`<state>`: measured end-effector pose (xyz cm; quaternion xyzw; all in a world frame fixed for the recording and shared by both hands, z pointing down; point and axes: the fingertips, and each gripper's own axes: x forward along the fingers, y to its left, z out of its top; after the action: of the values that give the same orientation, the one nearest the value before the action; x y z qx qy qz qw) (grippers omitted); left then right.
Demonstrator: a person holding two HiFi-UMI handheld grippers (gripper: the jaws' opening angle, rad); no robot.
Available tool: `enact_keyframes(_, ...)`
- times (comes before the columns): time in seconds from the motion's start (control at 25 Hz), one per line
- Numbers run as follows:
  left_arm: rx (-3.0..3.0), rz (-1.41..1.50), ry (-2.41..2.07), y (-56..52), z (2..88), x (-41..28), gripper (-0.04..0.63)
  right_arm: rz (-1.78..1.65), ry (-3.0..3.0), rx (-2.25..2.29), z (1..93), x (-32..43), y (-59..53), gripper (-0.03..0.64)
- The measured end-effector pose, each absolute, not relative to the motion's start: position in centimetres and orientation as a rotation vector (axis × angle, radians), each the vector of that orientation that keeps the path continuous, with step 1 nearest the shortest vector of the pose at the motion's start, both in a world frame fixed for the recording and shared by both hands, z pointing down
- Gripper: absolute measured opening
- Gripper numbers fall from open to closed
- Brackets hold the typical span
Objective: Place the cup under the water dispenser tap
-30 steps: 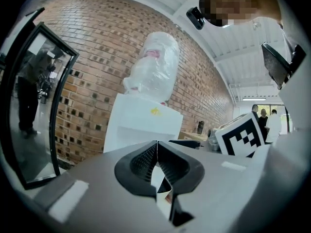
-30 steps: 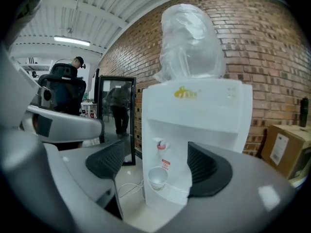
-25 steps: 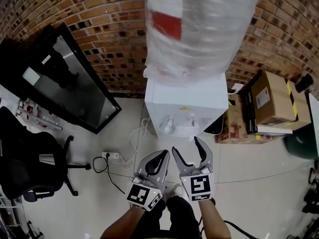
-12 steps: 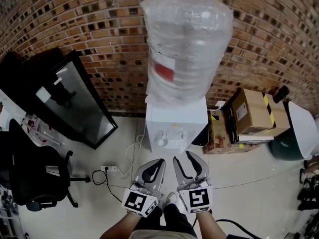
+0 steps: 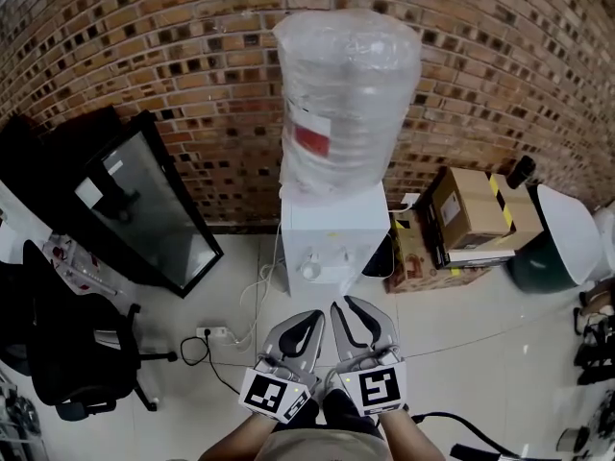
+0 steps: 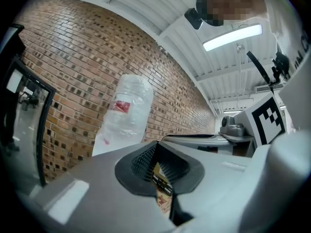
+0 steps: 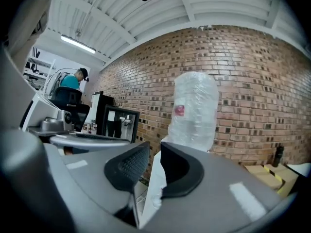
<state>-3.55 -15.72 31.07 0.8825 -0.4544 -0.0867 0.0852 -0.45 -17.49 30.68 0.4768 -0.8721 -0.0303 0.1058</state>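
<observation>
While I hold both tools side by side low in the head view, the left tongs (image 5: 313, 317) are pressed together: in the left gripper view their ribbed tips meet, with nothing pinched. Only a cardboard box (image 5: 471, 209) shows through the slit below the tips. My right tongs (image 5: 343, 307) have just been closing and now stand a narrow gap apart. They grip nothing, and the right gripper view shows only the white body of the water dispenser (image 5: 332, 238) through that gap.

Both tongs point towards the dispenser, which stands on the tiled floor (image 5: 480, 339) against the brick wall (image 5: 192, 65). It carries a big bottle (image 5: 346, 94) wrapped in clear film with a red label. Its taps (image 5: 309, 269) sit on the front face, just beyond my tips in the head view.

Where the cup is I cannot tell from any view.

Left of the dispenser a black-framed glass panel (image 5: 154, 209) leans near the wall. An office chair (image 5: 77, 344) stands further left, and a power strip (image 5: 213, 332) lies on the floor between chair and tongs. Right of the box is a green bin (image 5: 533, 262).
</observation>
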Motion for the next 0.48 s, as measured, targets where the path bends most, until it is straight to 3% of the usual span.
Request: enact_keyframes(0.48, 2.654, -0.319, -1.363, -10.5, 28.5, -3.9, -0.011, -0.104, -2.589, 1.394, 29.3, -0.1, -11.8, 0.015)
